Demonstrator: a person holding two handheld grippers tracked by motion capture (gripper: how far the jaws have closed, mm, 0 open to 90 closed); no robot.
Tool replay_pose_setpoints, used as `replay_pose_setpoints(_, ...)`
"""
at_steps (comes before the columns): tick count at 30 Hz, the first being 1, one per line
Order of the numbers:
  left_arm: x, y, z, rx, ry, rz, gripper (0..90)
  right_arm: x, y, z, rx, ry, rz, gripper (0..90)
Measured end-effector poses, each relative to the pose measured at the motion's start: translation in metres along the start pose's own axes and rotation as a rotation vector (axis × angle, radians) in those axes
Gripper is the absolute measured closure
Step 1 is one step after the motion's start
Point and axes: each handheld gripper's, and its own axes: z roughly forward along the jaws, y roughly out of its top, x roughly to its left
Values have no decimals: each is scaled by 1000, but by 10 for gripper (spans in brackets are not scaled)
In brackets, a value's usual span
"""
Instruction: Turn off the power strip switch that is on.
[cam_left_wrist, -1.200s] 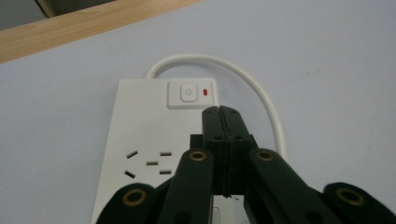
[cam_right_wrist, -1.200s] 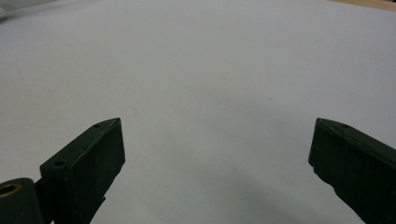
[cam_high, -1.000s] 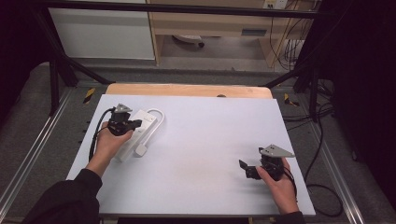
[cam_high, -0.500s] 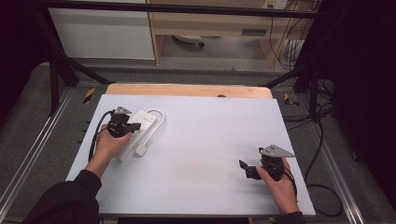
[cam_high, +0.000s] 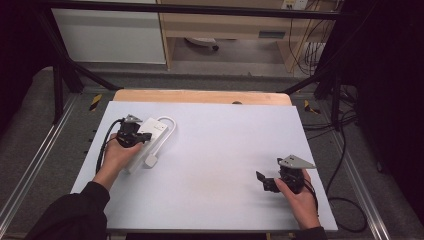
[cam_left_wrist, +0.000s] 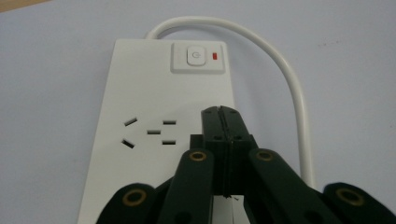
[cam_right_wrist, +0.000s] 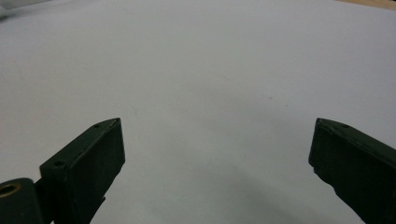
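While the left tool (cam_left_wrist: 223, 116) hangs over the white power strip (cam_left_wrist: 154, 126) with its jaws pressed together, the strip lies flat at the surface's (cam_high: 225, 150) left side; the right tool (cam_right_wrist: 217, 154), jaws spread, rests well apart.

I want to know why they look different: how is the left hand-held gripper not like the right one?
The left hand-held gripper has its jaws shut together; the right hand-held gripper has its jaws wide apart. The left one hangs over the white power strip; the right one sits above bare table. Both have black jaws and are held by a hand.
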Motion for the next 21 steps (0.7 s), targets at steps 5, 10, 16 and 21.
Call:
replay_pose_setpoints(5, 0, -1, 2, 4, 2, -3, 899, 0, 0, 0, 0, 0, 1, 41)
replay_pose_setpoints(10, 0, -1, 3, 12, 0, -1, 899, 0, 0, 0, 0, 1, 1, 40)
replay_pose_setpoints(16, 1, -1, 2, 12, 1, 0, 899, 0, 0, 0, 1, 0, -1, 40)
replay_pose_setpoints(21, 0, -2, 2, 11, -3, -1, 899, 0, 0, 0, 1, 0, -1, 40)
